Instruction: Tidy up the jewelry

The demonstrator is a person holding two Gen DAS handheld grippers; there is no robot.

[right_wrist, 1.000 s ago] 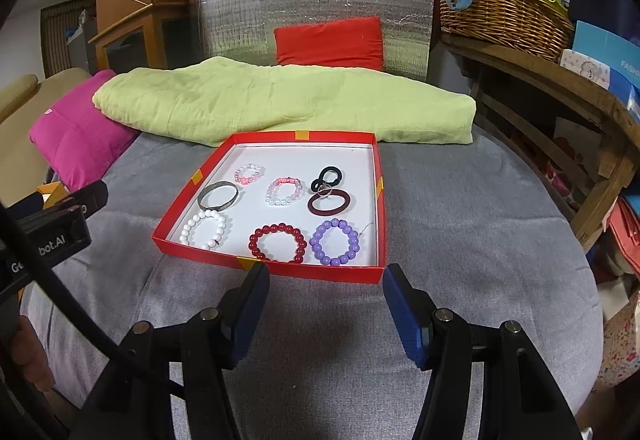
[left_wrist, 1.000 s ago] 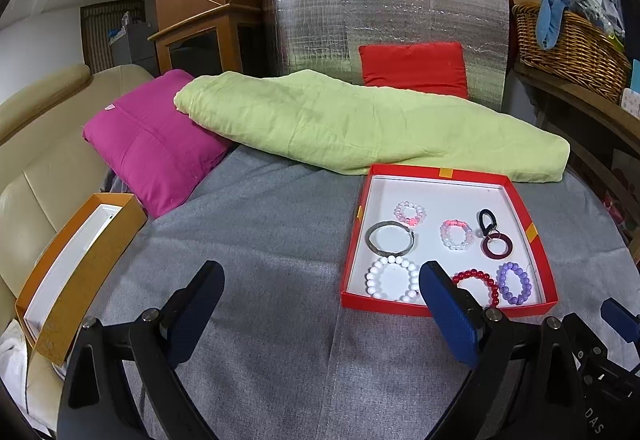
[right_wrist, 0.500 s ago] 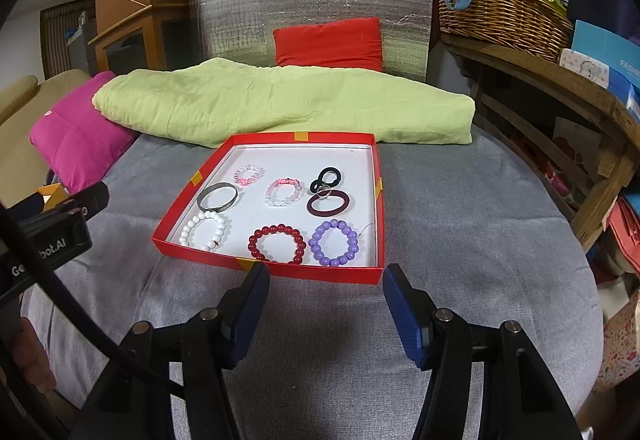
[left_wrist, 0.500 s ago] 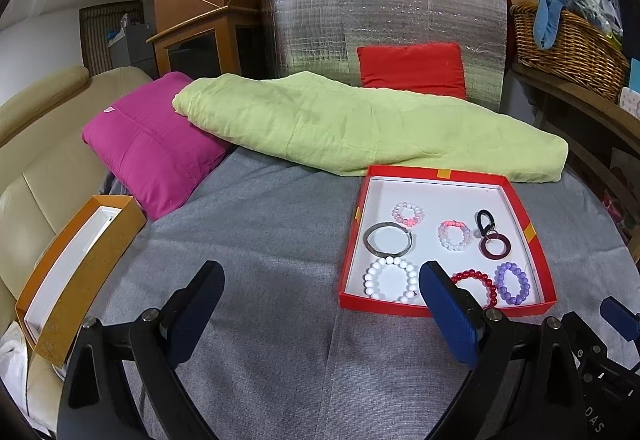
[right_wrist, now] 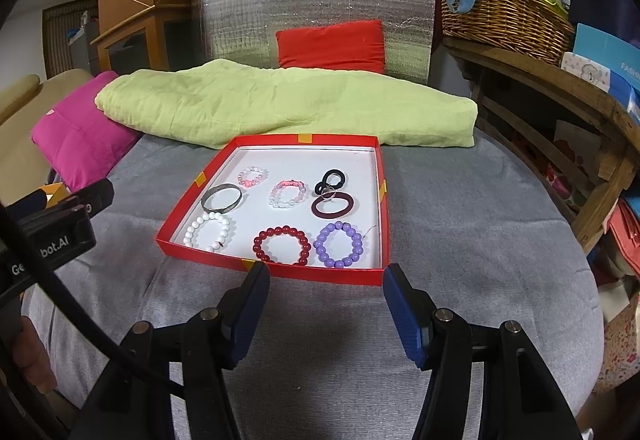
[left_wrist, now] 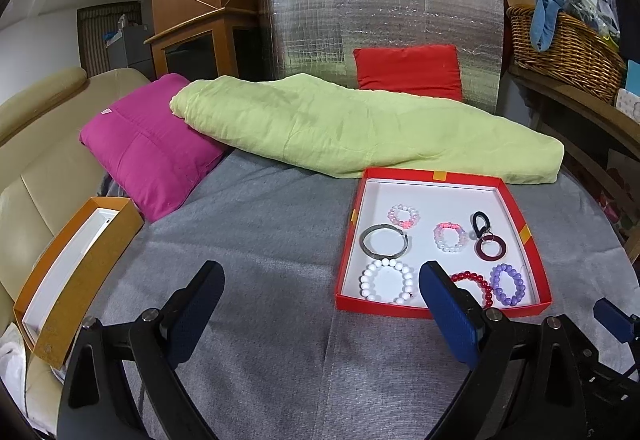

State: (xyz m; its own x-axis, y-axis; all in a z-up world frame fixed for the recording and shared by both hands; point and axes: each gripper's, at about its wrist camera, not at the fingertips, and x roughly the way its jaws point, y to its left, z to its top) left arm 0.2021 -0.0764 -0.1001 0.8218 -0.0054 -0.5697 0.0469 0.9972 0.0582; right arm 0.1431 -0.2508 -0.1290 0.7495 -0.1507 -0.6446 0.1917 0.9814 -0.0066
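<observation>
Red bracelet (left_wrist: 474, 282) behind left tool (left_wrist: 320, 280)

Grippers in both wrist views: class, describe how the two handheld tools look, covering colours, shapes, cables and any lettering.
The left gripper and the right gripper each have two flat, paddle-shaped fingers with textured blue pads, mounted on black linkage arms joined by silver pivot screws. In the right wrist view, the left tool's black body carries partial white lettering ending in "bot.AI", and a black cable crosses the lower left.

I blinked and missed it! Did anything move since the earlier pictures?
Hardly anything. Both views shifted only a hair. The left tool and right tool stay open and empty, short of the red tray. All the bracelets lie in the tray as before.
</observation>
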